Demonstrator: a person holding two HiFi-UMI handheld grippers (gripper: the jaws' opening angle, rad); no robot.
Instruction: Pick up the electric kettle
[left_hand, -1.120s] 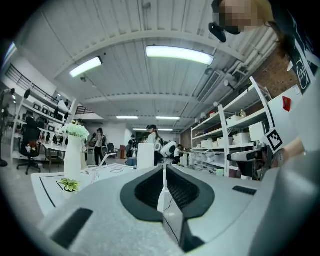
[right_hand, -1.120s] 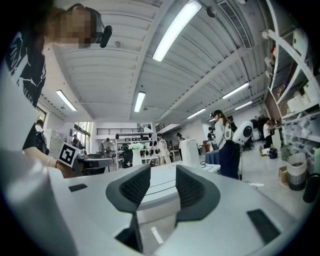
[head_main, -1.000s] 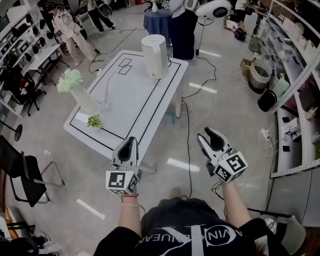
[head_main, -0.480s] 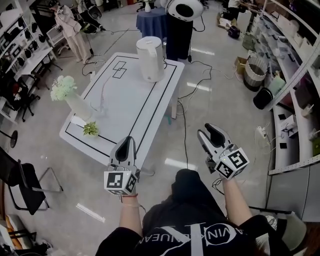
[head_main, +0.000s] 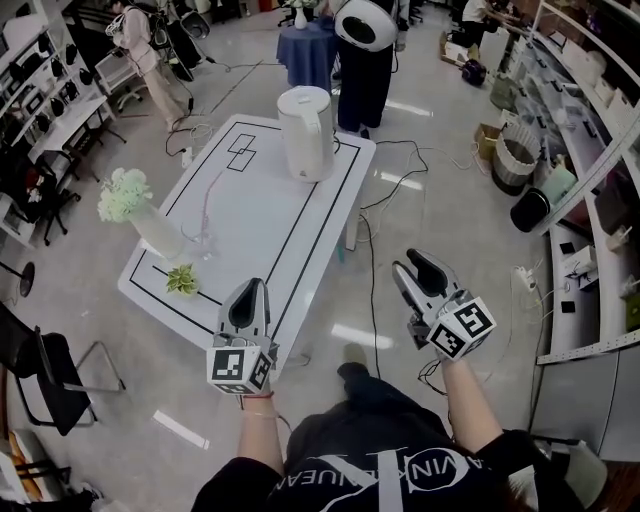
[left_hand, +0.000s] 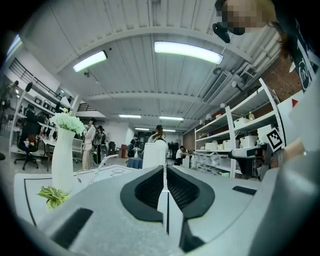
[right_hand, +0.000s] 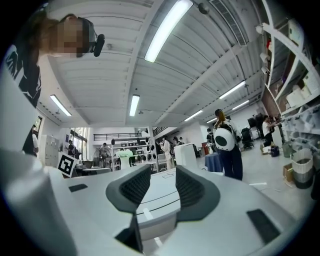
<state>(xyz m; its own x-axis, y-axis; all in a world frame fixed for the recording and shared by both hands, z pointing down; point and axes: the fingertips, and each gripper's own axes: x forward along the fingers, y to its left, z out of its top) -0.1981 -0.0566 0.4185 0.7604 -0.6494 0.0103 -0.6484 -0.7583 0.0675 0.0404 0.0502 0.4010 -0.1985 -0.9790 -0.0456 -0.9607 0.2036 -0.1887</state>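
The white electric kettle (head_main: 306, 132) stands upright at the far end of a white table (head_main: 250, 215) in the head view. It also shows small and far off as the kettle (left_hand: 155, 155) in the left gripper view and the kettle (right_hand: 185, 156) in the right gripper view. My left gripper (head_main: 249, 296) hovers over the table's near corner, jaws together and empty. My right gripper (head_main: 418, 270) is over the floor to the table's right, jaws apart with nothing between them. Both grippers are well short of the kettle.
A white vase with pale flowers (head_main: 140, 212), a small green plant (head_main: 183, 279) and a clear glass (head_main: 203, 240) stand on the table's left side. A person with a round white pack (head_main: 365, 50) stands behind the kettle. Cables (head_main: 375, 290) trail across the floor; shelving (head_main: 590, 110) lines the right.
The table and kettle have shifted slightly in the head view as I moved toward the table. Both grippers keep the same jaw positions. The person behind the kettle has moved.
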